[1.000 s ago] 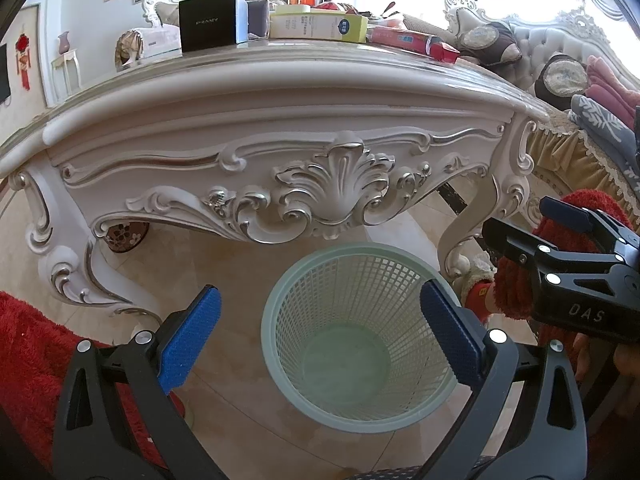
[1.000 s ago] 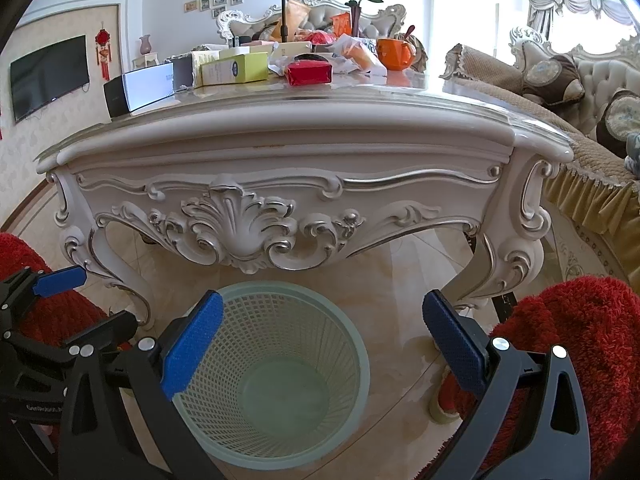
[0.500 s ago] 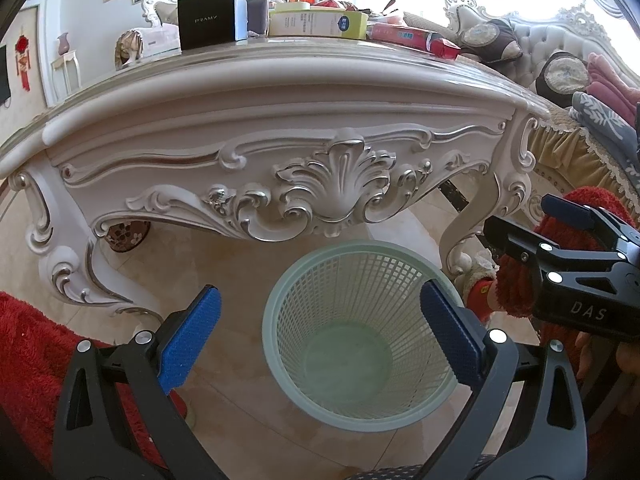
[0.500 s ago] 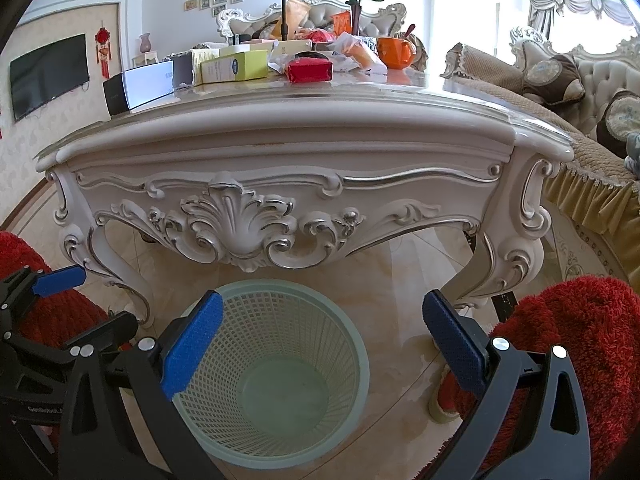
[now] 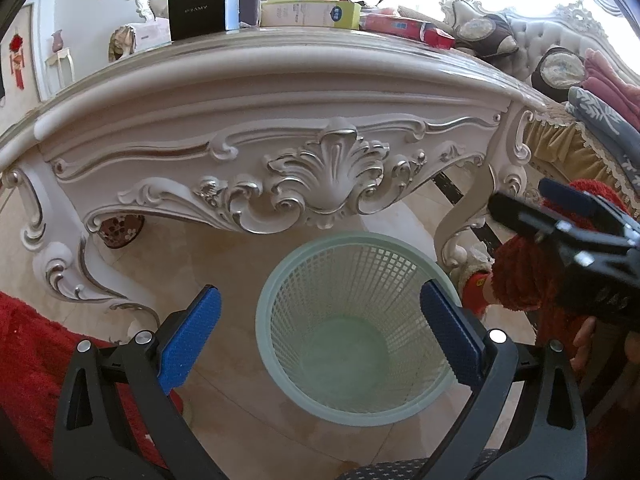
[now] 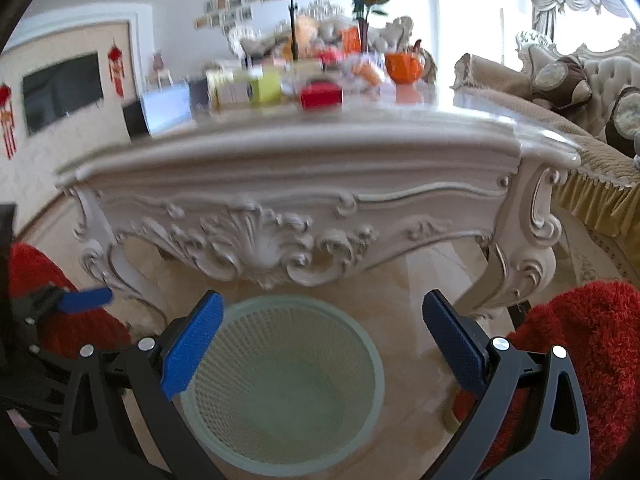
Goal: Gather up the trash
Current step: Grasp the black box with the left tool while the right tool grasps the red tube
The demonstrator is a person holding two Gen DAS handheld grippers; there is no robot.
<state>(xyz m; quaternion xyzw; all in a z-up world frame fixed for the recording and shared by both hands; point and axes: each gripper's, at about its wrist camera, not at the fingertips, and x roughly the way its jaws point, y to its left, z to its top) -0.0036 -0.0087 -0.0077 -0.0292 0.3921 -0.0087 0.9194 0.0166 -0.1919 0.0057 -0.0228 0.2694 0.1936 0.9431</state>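
A pale green mesh waste basket (image 5: pixel 356 328) stands empty on the tiled floor under the front edge of an ornate white table (image 5: pixel 280 92); it also shows in the right wrist view (image 6: pixel 280 380). My left gripper (image 5: pixel 320 336) is open and empty above the basket. My right gripper (image 6: pixel 324 344) is open and empty, also above the basket, and shows at the right in the left wrist view (image 5: pixel 568 224). On the table top lie a red packet (image 6: pixel 320 96), a yellow-green box (image 6: pixel 264 88), crumpled wrappers (image 6: pixel 360 72) and a red box (image 5: pixel 404 26).
A black box (image 5: pixel 200 8), an orange mug (image 6: pixel 404 66) and a rose vase (image 6: pixel 366 12) stand on the table. Red fluffy rugs (image 6: pixel 580 340) lie on both sides of the basket. A sofa with cushions (image 5: pixel 560 72) stands to the right. Carved table legs (image 6: pixel 516 264) flank the basket.
My right gripper has risen and tilted up, blurring its view; the table top shows more. My left gripper has hardly moved.
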